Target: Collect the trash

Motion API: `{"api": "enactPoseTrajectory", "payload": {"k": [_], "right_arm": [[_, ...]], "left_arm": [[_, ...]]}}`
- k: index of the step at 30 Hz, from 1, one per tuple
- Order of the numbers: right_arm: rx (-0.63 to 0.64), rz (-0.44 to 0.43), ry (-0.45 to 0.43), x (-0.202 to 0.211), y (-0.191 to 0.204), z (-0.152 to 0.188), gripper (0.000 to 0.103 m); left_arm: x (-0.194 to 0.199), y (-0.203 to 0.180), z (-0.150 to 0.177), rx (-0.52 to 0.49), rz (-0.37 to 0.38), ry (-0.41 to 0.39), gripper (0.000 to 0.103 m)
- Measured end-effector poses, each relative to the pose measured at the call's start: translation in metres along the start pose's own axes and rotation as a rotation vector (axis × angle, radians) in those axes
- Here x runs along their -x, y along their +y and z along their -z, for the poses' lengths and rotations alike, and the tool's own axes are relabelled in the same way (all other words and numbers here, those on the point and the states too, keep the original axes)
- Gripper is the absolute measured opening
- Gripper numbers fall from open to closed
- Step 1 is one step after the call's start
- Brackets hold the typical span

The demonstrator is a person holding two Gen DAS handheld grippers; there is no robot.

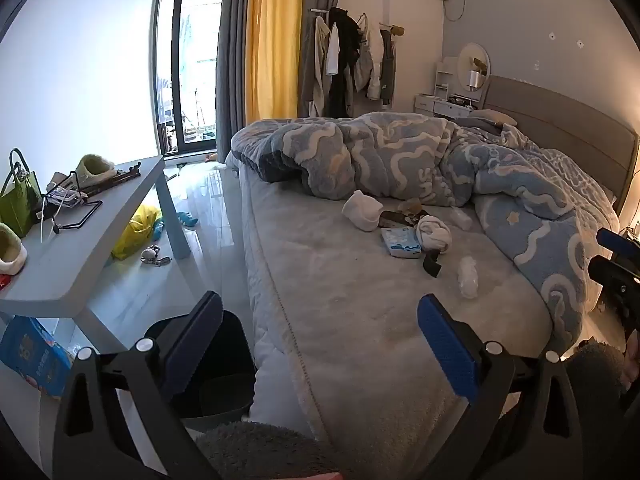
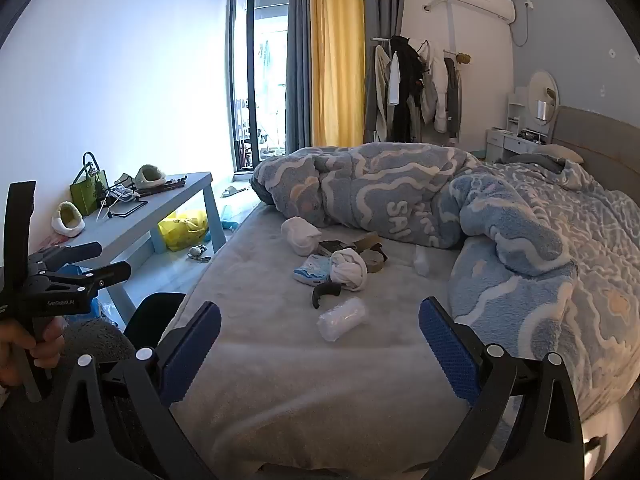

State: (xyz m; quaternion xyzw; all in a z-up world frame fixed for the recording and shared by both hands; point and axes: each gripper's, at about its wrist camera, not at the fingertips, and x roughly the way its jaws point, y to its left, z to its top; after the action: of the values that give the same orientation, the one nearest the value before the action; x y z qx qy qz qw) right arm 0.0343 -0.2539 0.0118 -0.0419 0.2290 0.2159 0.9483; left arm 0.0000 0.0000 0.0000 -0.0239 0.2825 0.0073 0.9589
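Black bin half behind gripper finger

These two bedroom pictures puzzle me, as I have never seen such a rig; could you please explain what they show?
A person holds a two-finger tool in each hand, with a camera on each looking along its fingers. One picture comes from the left gripper, the other from the right gripper. Both are open and hold nothing. On the bed lie a crushed plastic bottle, rolled white socks, a tissue pack and a bunched quilt. A black bin stands beside the bed.
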Motion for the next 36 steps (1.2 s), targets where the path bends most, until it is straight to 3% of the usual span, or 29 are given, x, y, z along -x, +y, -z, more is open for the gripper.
{"api": "enactPoseTrajectory", "payload": {"k": [36], "right_arm": [[0.006,0.004,0.0,0.0006,-0.0013,0.0005,0.1]], "left_arm": [[-0.0009,0.0017,0.0001,-0.005,-0.01,0.006,0.1]]}}
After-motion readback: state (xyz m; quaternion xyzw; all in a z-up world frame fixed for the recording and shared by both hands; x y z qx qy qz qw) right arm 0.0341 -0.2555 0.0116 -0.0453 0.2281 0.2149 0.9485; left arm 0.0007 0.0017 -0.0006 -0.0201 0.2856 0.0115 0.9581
